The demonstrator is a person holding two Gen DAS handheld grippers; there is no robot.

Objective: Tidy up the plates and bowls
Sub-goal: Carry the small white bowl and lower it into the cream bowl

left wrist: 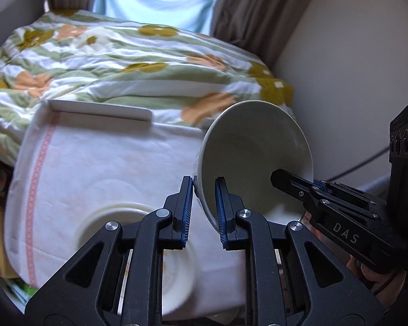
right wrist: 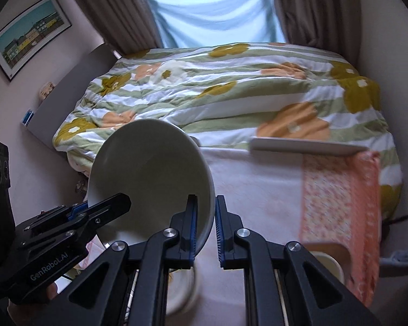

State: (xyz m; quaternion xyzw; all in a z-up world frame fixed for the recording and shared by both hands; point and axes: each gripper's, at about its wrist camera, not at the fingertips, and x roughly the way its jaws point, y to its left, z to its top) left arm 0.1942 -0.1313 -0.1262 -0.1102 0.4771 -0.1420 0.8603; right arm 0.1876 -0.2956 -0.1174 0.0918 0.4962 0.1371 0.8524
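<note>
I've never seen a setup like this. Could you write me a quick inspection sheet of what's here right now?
Surface: white cloth with pink trim, over a table by the bed.
Job's things: white bowl tilted in the air; white plate at the cloth's far edge; another bowl below.
Clutter: nothing seen.
Grippers: left gripper and right gripper each straddle the bowl's rim.
Cables: dark cable along the wall.
Surroundings: floral duvet, curtains, framed picture.

Daylight is streaming through the pale blue window curtain [right wrist: 217,13], leaving the foreground dim. Fisheye distortion is bending the edges, and motion blur is softening the white plate [right wrist: 304,145].
</note>
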